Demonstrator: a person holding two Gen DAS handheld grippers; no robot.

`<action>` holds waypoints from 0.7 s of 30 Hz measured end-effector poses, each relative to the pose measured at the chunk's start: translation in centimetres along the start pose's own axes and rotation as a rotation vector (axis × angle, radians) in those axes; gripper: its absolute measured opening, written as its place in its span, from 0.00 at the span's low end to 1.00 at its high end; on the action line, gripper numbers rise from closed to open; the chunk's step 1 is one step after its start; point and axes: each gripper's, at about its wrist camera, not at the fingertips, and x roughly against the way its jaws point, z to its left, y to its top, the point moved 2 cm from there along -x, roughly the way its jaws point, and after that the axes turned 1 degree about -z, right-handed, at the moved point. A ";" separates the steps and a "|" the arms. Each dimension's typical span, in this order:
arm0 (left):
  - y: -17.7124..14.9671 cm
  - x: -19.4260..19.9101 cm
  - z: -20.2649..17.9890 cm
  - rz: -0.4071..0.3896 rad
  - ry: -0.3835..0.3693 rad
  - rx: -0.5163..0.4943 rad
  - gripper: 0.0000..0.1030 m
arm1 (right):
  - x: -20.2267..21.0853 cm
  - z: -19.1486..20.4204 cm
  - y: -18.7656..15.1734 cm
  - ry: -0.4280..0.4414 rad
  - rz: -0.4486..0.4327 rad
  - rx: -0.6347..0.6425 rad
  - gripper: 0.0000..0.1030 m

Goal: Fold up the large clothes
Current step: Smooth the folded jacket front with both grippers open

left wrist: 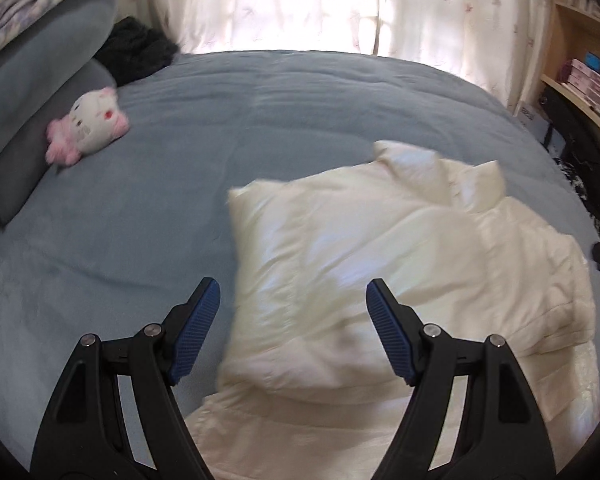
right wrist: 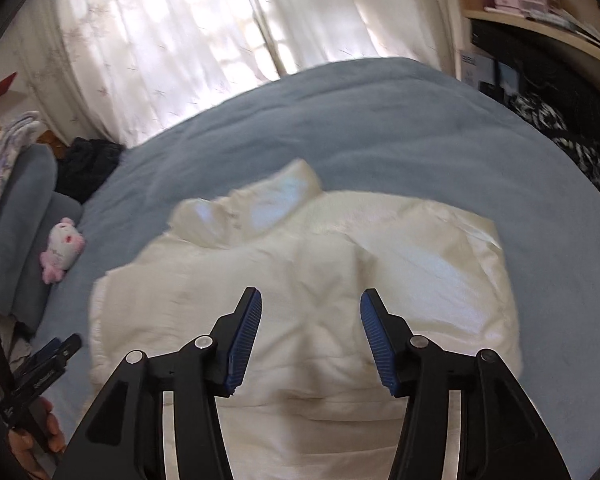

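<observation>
Inspection, both wrist views. The coat [left wrist: 400, 248], a cream padded garment, lies on the bed [left wrist: 180, 168], toward the near edge, partly folded: both side parts lie turned in over the body, and the collar [left wrist: 428, 164] stands up at the far end. The lower part runs out of view beneath my jaws.

My left jaws [left wrist: 293, 332] stand wide apart above the coat's left edge. Nothing lies between the pads and nothing touches them. My right jaws [right wrist: 310, 340] stand apart over the middle of the coat, also empty, the pads clear of the cloth. No earlier grip can be confirmed from these views. In the right view, my left tool [right wrist: 44, 364] shows at the lower left corner, held by a hand [right wrist: 36, 436], beside the coat and off it.

Judgement: the side folds look done, and the lengthwise fold is the step in hand. The next move calls for both jaws to come down on one end of the coat, each clamping through all layers near a corner, then carrying that end evenly over the other. Slippery, puffy fabric may slide or spring open.

Unrelated: a plush toy [left wrist: 88, 124] lies by the pillows [left wrist: 40, 80], well apart.
</observation>
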 end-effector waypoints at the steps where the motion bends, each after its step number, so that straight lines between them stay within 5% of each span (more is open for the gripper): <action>1: 0.4 -0.1 -0.5 0.004 -0.005 -0.005 0.71 | -0.3 1.2 0.2 0.018 -0.001 0.010 0.51; 10: 2.0 -7.2 -5.7 0.064 0.000 -0.003 0.62 | -8.4 9.4 0.1 0.098 0.058 0.076 0.51; 16: 1.1 -12.3 -6.1 0.068 0.053 -0.056 0.64 | -14.3 6.9 -1.4 -0.002 0.091 0.151 0.51; 21: 0.9 -14.0 -5.3 0.048 -0.001 -0.052 0.65 | -14.6 1.4 -1.1 -0.048 0.064 0.174 0.19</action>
